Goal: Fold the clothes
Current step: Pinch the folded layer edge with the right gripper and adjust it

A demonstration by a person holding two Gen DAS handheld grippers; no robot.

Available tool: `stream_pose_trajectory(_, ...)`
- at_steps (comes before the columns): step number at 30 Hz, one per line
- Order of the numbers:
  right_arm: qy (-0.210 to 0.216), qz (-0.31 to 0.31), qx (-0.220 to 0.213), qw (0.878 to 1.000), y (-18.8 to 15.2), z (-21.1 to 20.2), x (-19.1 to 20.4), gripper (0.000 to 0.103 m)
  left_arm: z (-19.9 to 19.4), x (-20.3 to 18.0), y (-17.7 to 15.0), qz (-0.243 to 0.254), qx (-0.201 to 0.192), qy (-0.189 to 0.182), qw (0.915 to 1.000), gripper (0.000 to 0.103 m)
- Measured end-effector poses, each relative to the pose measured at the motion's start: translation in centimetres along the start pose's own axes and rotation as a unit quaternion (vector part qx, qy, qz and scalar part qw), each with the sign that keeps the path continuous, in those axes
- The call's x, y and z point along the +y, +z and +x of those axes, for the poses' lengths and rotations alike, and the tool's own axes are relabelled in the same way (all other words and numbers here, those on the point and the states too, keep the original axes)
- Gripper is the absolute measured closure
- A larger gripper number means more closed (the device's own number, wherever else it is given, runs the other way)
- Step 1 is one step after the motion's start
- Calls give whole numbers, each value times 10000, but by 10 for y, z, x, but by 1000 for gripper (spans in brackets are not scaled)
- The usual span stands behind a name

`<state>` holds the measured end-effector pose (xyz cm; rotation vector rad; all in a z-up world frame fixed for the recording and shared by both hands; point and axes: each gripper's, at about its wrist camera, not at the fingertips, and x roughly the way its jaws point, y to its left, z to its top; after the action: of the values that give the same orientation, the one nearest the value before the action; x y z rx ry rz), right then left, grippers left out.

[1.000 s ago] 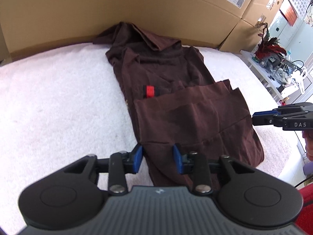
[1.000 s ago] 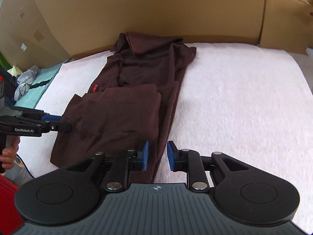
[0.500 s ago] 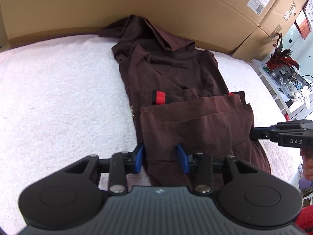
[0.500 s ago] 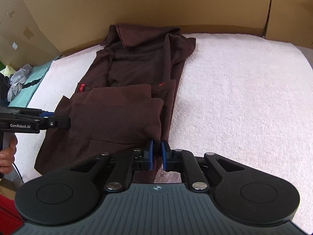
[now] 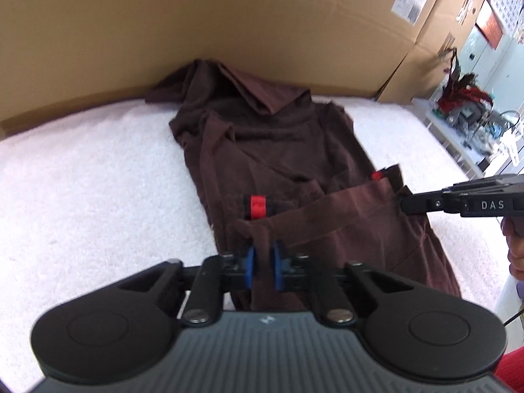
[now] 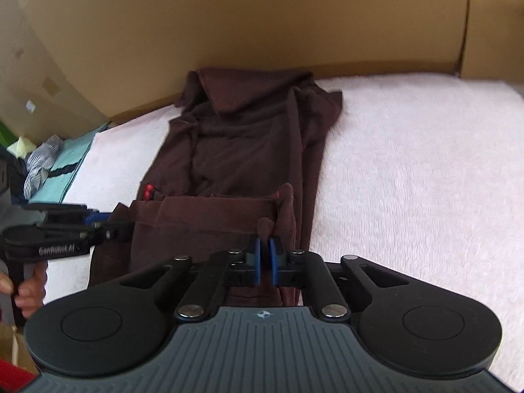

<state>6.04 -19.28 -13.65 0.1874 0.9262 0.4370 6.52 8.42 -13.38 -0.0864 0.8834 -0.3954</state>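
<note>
Between each claw's pads, the brown garment (image 5: 281, 150) hem is pinched.

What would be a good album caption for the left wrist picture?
Left claw and right claw pinch a brown garment on a white towel.

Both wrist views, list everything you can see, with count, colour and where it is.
Garment: one, dark brown with red tabs, lying lengthwise on the towel, near edge lifted.
Towel: one, white, covering the work surface.
Cardboard boxes: several, tan, standing behind the towel.
Cloth pile: striped and teal pieces, at the far left of the right wrist view.
Cluttered shelf: one, light, off to the right.
Left tool: black with blue pads, shut on the garment.
Right tool: black with blue pads, shut on the garment.
</note>
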Motion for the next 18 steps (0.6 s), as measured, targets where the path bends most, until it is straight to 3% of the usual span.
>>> stream_pose_trajectory(3, -57, 169, -183, 9997, 1, -9, -6, 99, -7, 0, 5, 23, -225, 9, 9997, 97)
stream_pose_trajectory(8, -153, 404, 22, 9991, -5, 14, -15, 97, 22, 5, 2, 83, 63, 71, 9999, 95)
stream_pose_trajectory(10, -253, 369, -125, 9989, -1, 4, -12, 88, 17, 7, 6, -10, 57, -26, 10000, 96)
stream_pose_trajectory(12, -352, 334, -271, 9985, 2, -6, -9, 78, 7, 9, 9, -158, -66, -203, 9996, 87)
stream_pose_trajectory(13, -401, 317, -345, 9981, 4, -10, -8, 74, 2, 10, 11, -181, -137, -276, 9994, 78)
stream_pose_trajectory(14, -451, 299, -418, 9977, 5, -15, -6, 74, 3, 8, 12, -92, -136, -270, 9995, 61)
stream_pose_trajectory(18, -201, -236, -552, 9980, 20, -12, 19, 73, 17, 9, 13, 117, 28, -129, 9998, 61)
